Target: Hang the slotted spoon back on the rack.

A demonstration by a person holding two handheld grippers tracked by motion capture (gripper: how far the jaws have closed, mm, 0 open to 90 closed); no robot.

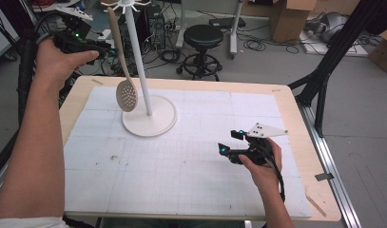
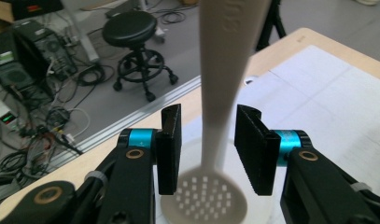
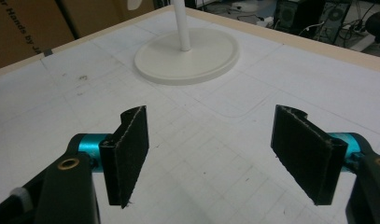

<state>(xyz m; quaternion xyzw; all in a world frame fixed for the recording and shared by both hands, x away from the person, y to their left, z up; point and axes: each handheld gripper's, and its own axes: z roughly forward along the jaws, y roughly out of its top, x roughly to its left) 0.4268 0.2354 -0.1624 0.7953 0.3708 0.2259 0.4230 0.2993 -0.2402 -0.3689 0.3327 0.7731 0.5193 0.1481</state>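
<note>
One slotted spoon (image 1: pixel 125 88) hangs on one white stand (image 1: pixel 149 121) — just the pair of them on one bench (image 1: pixel 295 123), which carries a single gridded mat (image 1: pixel 181 161). Two tools — left (image 2: pixel 208 149) and right (image 3: pixel 211 154). Behind, one black stool (image 1: pixel 203 40) and two cardboard boxes (image 1: pixel 288 16).

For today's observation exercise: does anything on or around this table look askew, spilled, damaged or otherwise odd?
Nothing looks spilled or broken. The slotted spoon hangs from the top of the white stand, tilted rather than plumb, its handle between the left gripper's open jaws with gaps either side. The white mat has a few dark smudges. The right gripper hovers open.
</note>
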